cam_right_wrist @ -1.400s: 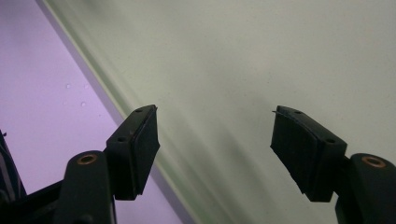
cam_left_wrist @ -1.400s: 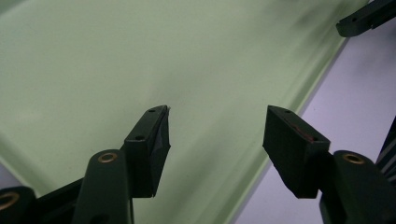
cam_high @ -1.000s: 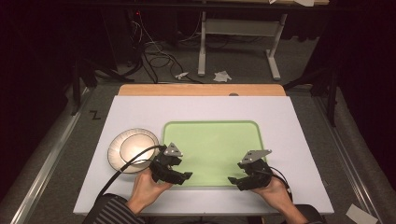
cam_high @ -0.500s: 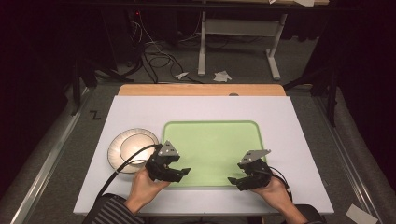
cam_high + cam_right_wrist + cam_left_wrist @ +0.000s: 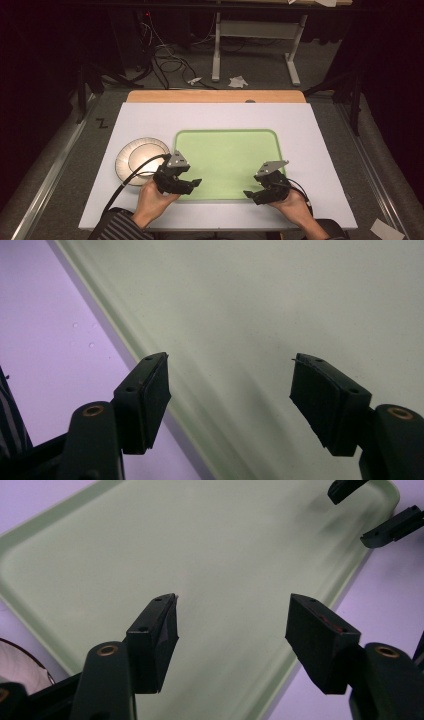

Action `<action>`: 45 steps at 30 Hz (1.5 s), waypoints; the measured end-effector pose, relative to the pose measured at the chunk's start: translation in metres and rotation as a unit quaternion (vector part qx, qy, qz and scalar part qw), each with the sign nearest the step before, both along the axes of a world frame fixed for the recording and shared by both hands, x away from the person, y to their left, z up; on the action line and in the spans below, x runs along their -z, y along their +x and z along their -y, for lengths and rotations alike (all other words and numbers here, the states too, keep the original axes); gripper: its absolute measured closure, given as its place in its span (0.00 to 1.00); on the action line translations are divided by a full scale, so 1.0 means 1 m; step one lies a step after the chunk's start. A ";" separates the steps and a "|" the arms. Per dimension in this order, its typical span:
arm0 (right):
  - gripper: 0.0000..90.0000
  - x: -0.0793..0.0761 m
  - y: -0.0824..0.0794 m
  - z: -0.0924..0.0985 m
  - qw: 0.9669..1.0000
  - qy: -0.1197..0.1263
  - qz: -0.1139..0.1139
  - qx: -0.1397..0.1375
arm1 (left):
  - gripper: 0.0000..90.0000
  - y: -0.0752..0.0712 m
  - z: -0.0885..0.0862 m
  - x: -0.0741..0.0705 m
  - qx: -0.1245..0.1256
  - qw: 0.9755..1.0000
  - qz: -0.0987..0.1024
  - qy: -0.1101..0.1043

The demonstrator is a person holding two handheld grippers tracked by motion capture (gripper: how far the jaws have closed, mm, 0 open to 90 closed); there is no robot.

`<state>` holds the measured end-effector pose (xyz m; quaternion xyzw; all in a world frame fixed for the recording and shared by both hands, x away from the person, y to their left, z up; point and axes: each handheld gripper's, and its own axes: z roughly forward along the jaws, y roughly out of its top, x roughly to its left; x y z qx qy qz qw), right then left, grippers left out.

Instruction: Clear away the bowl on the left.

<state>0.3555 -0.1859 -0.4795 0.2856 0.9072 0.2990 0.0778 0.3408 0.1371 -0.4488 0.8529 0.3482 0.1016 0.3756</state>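
A pale green tray [image 5: 225, 150] lies flat in the middle of the white table, with nothing on it. My left gripper [image 5: 192, 184] hovers over its near left corner. Its jaws have just closed a little but still stand open, with only bare tray [image 5: 200, 555] behind the gap [image 5: 232, 625]. My right gripper [image 5: 251, 195] is held at the tray's near edge, right of centre. It is open too [image 5: 230, 390], above the tray's rim [image 5: 125, 355]. The right gripper's jaw tips [image 5: 372, 510] also appear far off in the left gripper view.
A round pale bowl [image 5: 140, 157] sits on the white table [image 5: 310, 135] just left of the tray, close behind my left hand; its edge [image 5: 15, 660] shows in the left gripper view. A wooden strip [image 5: 215, 96] runs along the table's far edge. A striped sleeve [image 5: 117, 227] comes in at bottom left.
The left gripper has shifted only slightly near the tray's corner. The bowl, the tray and the right gripper have kept still.
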 end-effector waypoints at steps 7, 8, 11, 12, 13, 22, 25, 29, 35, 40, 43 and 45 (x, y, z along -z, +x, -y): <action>0.37 0.000 0.000 0.000 1.000 0.000 0.000 0.000 | 0.42 0.001 -0.005 -0.002 -0.007 1.000 -0.002 -0.008; 0.37 0.000 -0.001 0.000 1.000 0.000 -0.001 0.002 | 0.42 0.001 -0.006 -0.002 -0.008 1.000 -0.004 -0.010; 0.37 0.000 0.000 -0.001 1.000 -0.002 0.000 -0.002 | 0.42 0.001 -0.008 -0.002 -0.011 1.000 -0.008 -0.016; 0.37 0.000 0.000 0.000 1.000 -0.004 -0.001 -0.001 | 0.42 0.002 -0.009 -0.003 -0.013 1.000 -0.008 -0.017; 0.37 0.001 0.000 0.000 1.000 -0.002 -0.003 0.000 | 0.42 0.002 -0.010 -0.003 -0.015 1.000 -0.008 -0.018; 0.37 0.000 0.000 -0.001 1.000 -0.002 -0.003 -0.002 | 0.40 0.002 -0.018 -0.005 -0.028 0.999 -0.005 -0.022; 0.37 0.000 0.000 0.000 1.000 -0.003 -0.005 -0.002 | 0.40 0.003 -0.020 -0.005 -0.030 0.999 -0.006 -0.024; 0.37 0.000 0.000 0.000 1.000 -0.002 -0.005 -0.004 | 0.40 0.003 -0.023 -0.006 -0.034 0.999 -0.004 -0.024; 0.37 0.001 0.000 -0.001 1.000 -0.004 -0.006 -0.006 | 0.39 0.004 -0.030 -0.008 -0.044 0.999 -0.002 -0.029; 0.37 0.000 0.000 0.000 1.000 -0.002 -0.006 -0.007 | 0.39 0.005 -0.035 -0.008 -0.057 0.998 -0.002 -0.033; 0.37 0.001 0.000 -0.001 1.000 -0.004 -0.007 -0.008 | 0.38 0.005 -0.039 -0.009 -0.064 0.997 0.001 -0.034; 0.37 0.000 -0.001 -0.001 1.000 -0.004 -0.008 -0.006 | 0.38 0.005 -0.039 -0.009 -0.065 0.997 0.001 -0.033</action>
